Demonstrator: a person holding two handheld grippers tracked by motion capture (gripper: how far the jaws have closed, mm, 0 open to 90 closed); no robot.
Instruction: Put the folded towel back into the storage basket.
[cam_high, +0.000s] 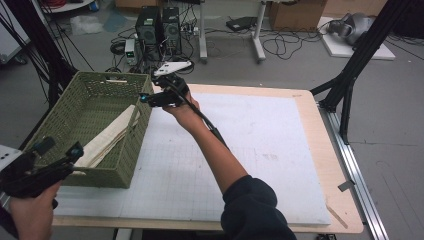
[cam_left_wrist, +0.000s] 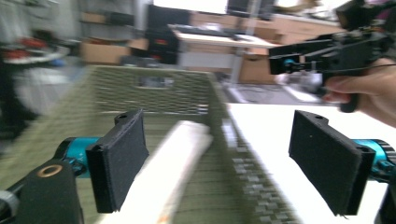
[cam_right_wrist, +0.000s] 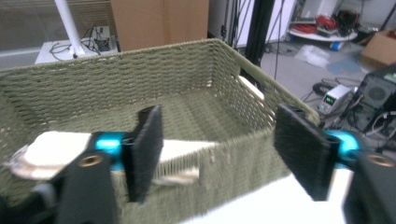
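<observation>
Cloth: cream folded cloth lies inside the green woven basket, running from its near end toward its right wall.
Basket place: at the bench's far-left corner, overhanging the left edge.
Handling: judged light, soft and limp; it will sag and unfold if lifted by one end.
Hold: best pinched at both ends of the fold, or through the thick middle.
Left gripper: jaws wide, nothing between the pads, at the basket's near end.
Right gripper: jaws wide, holding nothing, over the basket's far-right corner.
Count: one cloth, one basket, two grippers.
</observation>
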